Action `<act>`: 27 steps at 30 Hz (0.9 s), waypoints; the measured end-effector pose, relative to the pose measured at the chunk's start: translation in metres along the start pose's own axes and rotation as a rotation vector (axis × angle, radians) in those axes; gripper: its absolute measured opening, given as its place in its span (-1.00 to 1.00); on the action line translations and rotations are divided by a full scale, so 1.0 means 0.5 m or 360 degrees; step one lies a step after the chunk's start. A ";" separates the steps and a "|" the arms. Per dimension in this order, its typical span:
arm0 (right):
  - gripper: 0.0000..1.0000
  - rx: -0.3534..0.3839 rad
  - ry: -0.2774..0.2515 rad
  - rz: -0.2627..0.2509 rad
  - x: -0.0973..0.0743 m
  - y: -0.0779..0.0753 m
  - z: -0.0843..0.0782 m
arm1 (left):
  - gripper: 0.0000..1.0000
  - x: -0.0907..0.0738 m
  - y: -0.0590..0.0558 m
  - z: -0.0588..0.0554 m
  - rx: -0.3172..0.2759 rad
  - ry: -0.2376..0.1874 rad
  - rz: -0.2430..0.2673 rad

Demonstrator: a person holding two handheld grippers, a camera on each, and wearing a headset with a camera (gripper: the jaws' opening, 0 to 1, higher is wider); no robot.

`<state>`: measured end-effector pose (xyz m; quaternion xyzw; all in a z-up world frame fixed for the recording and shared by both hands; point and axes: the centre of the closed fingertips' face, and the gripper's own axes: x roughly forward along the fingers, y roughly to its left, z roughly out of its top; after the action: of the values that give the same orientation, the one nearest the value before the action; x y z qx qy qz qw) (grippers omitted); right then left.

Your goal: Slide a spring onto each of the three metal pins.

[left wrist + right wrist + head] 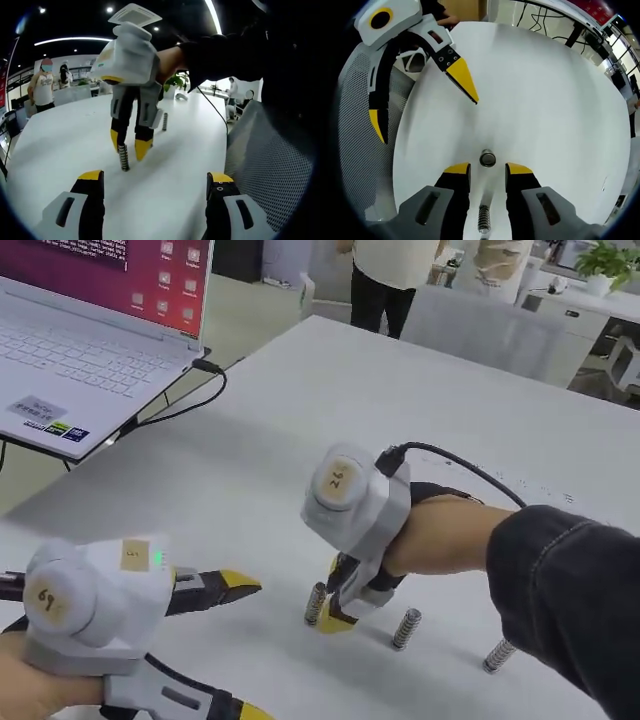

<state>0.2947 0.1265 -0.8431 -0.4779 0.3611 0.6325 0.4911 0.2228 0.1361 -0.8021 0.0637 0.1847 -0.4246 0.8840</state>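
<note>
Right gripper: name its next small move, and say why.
Probably lift the right gripper straight up and clear. Its jaws stand apart at the left spring without clamping it, and the middle spring and right spring stand upright too, so nothing seems left to place; a sideways pull might tip one.

One grey spring [315,604], a second spring [406,628] and a third spring [498,655] stand nearly upright in a row on the white table [400,390].

Round label [341,477] "26" on right claw [335,612]; perhaps "19" on left claw [250,648]
</note>
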 end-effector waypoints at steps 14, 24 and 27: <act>-0.36 0.0118 -0.0058 -0.0027 -0.036 0.000 -0.063 | 0.62 0.009 -0.004 0.009 0.0011 0.0009 -0.0004; -0.33 0.0213 -0.0119 -0.0081 -0.066 -0.004 -0.109 | 0.62 0.013 -0.001 0.018 0.0028 0.0025 -0.0002; -0.32 0.0244 -0.0136 -0.0092 -0.073 -0.005 -0.123 | 0.62 0.014 0.000 0.019 0.0030 0.0031 -0.0005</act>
<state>0.3145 0.0600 -0.8253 -0.4216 0.3732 0.6084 0.5593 0.2293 0.1282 -0.7960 0.0759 0.1894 -0.4272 0.8808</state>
